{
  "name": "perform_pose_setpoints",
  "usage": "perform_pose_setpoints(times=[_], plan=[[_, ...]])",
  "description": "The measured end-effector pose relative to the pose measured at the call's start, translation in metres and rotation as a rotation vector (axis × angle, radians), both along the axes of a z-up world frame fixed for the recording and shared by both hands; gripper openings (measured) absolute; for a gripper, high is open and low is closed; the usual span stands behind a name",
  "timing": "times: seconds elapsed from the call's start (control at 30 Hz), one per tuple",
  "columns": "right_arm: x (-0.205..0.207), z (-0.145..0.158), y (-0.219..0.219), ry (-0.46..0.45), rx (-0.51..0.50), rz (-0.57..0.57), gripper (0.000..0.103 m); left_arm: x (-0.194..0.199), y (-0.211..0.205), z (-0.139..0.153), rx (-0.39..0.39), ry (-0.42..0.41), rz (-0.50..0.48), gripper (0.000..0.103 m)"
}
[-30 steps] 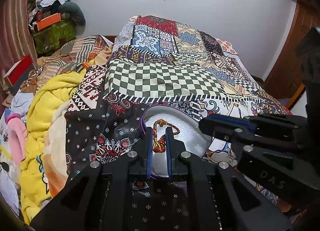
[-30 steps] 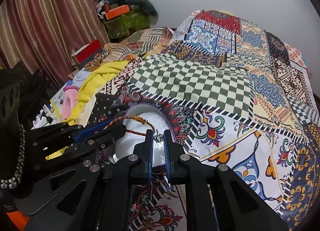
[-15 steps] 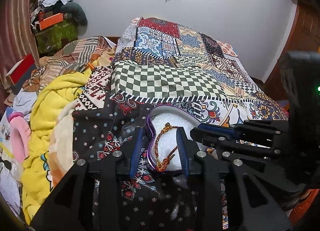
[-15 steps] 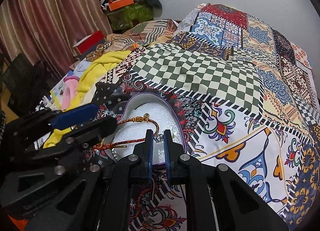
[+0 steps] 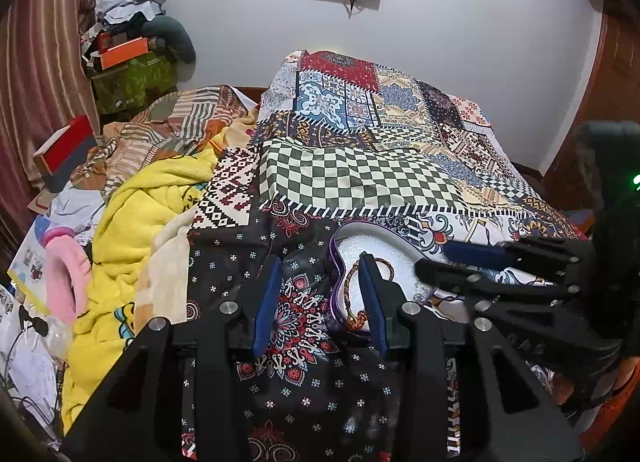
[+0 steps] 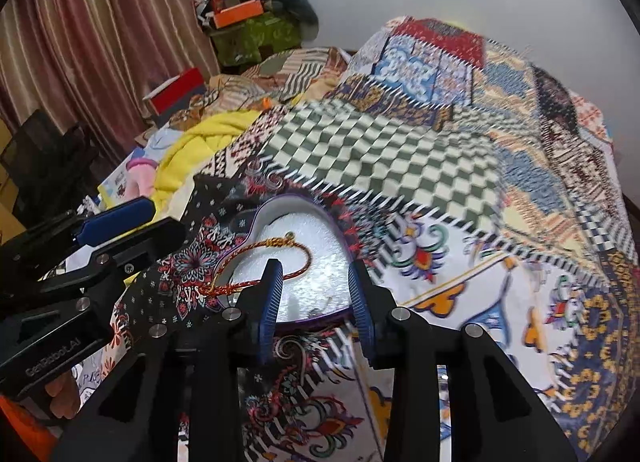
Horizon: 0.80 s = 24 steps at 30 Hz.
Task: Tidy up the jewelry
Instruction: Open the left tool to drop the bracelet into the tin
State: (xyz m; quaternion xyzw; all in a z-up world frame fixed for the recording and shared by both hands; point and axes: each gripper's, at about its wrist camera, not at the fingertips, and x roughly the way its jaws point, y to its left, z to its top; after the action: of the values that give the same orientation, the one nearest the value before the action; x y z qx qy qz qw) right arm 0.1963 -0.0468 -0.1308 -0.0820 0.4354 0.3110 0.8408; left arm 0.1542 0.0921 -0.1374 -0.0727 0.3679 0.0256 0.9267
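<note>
You've got a bed under a patchwork bedspread, filling center & right of both views. Lying on it, lower center: a purple-rimmed heart-shaped box, white padding inside, w/ a red-gold cord bracelet draped over its left rim onto the cloth. Left of frame: a crumpled yellow blanket, a striped blanket above it.

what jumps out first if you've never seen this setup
The heart-shaped box with its white lining, low on the patchwork bedspread, holds a red-and-gold cord bracelet whose tail trails over the left rim. Both tools, left tool and right tool, are open beside it. A yellow blanket lies bunched at the left.
</note>
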Motion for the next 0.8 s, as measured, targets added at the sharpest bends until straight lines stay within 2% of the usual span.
perform_pose_setpoints(times=[0.17,0.23,0.4,0.6,0.8], plan=[[-0.006,0.026,-0.023,-0.056,0.022,-0.051,0.031,-0.008,-0.005,0.011,0.004,-0.022,-0.01,0.04],[-0.009,0.035,-0.034,-0.082,0.028,-0.075,0.031,-0.012,-0.009,0.015,0.006,-0.033,-0.015,0.048],[-0.018,0.052,-0.068,-0.127,0.03,-0.134,0.031,-0.019,-0.021,0.016,0.022,-0.021,-0.044,0.05],[-0.028,0.052,-0.096,-0.139,0.002,-0.173,0.031,-0.024,-0.037,0.006,0.017,0.023,-0.085,0.05],[-0.041,0.036,-0.116,-0.128,-0.067,-0.194,0.032,-0.026,-0.058,-0.011,0.004,0.084,-0.136,0.05]])
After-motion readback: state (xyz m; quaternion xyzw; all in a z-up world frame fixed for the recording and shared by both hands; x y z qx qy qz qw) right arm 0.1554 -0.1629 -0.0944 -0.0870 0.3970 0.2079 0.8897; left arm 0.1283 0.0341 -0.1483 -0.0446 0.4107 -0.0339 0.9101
